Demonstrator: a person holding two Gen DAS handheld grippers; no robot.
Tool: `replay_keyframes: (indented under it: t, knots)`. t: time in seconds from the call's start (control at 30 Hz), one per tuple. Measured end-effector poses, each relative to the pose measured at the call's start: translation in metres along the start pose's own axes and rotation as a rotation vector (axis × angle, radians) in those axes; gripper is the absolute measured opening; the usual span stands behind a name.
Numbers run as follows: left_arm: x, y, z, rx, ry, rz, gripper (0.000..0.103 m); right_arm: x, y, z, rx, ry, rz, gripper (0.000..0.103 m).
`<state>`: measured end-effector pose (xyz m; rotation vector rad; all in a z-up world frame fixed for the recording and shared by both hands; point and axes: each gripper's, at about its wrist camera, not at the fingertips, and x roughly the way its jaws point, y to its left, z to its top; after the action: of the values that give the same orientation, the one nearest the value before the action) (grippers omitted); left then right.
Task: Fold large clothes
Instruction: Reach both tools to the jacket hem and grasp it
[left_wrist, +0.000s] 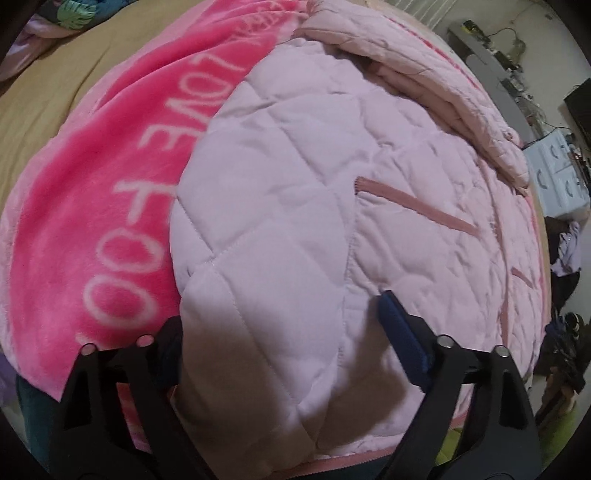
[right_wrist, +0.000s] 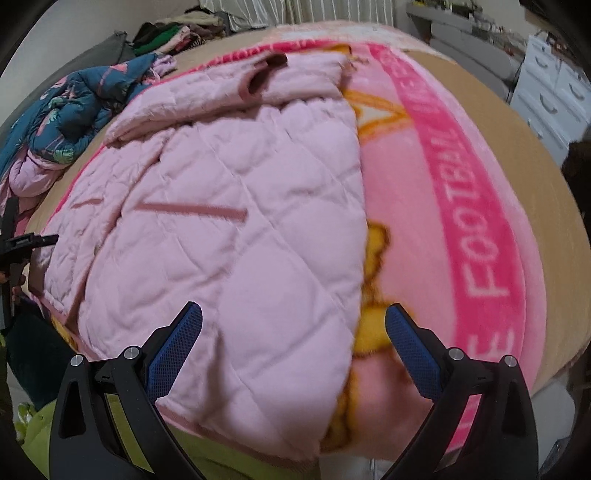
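A pale pink quilted jacket (left_wrist: 295, 166) lies flat on a bright pink blanket (left_wrist: 92, 221), with a sleeve (left_wrist: 406, 55) folded across its far end. My left gripper (left_wrist: 280, 314) straddles the jacket's near left hem. Its jaws stand wide, the fabric bulges between them, and the left finger is partly hidden behind the jacket's edge. In the right wrist view the jacket (right_wrist: 221, 221) fills the middle. My right gripper (right_wrist: 293, 308) hovers open over its near right edge, one finger above the jacket and one above the blanket (right_wrist: 476, 221). The left gripper (right_wrist: 29, 242) shows at the far left.
The blanket covers a tan bed sheet (right_wrist: 535, 184). A blue patterned quilt (right_wrist: 74, 110) and a pile of clothes (right_wrist: 166, 37) lie at the bed's far left. White drawers (right_wrist: 554, 92) stand to the right. A lime green garment (right_wrist: 221, 458) lies below the jacket's hem.
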<state>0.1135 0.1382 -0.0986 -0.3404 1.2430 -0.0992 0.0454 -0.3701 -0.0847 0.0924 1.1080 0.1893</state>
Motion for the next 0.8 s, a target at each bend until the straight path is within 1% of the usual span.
replay_keyframes:
  t: [0.03,0.1,0.17,0.2,0.3,0.4,0.47,0.57,0.6,0.67,0.7,0.73,0.8]
  knots:
    - [-0.002,0.0,-0.001,-0.001,-0.006,-0.016,0.073,0.003,-0.002,-0.004,0.007,0.022,0.014,0.099]
    - [-0.004,-0.002,-0.002,0.008,-0.015,-0.019,0.061,0.01,-0.003,-0.012,0.02,0.07,0.06,0.099]
    - [-0.01,-0.004,-0.006,0.032,-0.034,-0.013,0.053,0.015,0.0,-0.022,0.019,0.113,0.111,0.099]
    - [-0.015,-0.002,-0.007,0.046,-0.041,-0.013,0.051,0.016,0.002,-0.026,0.013,0.123,0.122,0.099]
    - [-0.021,-0.007,-0.01,0.077,-0.052,-0.009,0.051,0.02,0.006,-0.038,0.001,0.145,0.153,0.099]
    - [-0.018,-0.012,-0.01,0.089,-0.054,-0.002,0.051,0.021,0.0,-0.046,0.039,0.149,0.202,0.099]
    - [-0.02,-0.013,-0.012,0.091,-0.054,-0.001,0.051,0.021,-0.005,-0.052,0.07,0.146,0.243,0.099]
    - [-0.022,-0.011,-0.014,0.083,-0.053,-0.006,0.051,0.023,-0.002,-0.055,0.052,0.158,0.296,0.097]
    - [-0.023,-0.009,-0.015,0.075,-0.048,-0.006,0.051,0.021,0.002,-0.056,0.041,0.162,0.321,0.092]
    - [-0.024,-0.007,-0.015,0.068,-0.041,0.0,0.051,0.016,0.005,-0.054,0.023,0.148,0.328,0.077]
    - [-0.024,-0.006,-0.016,0.068,-0.035,0.004,0.052,0.013,0.005,-0.05,0.03,0.137,0.345,0.062]
    - [-0.025,-0.006,-0.017,0.071,-0.03,0.01,0.054,0.009,0.002,-0.046,0.049,0.117,0.387,0.048]
    - [-0.026,-0.009,-0.02,0.092,-0.018,0.034,0.06,-0.001,0.004,-0.037,0.045,0.065,0.425,0.038]
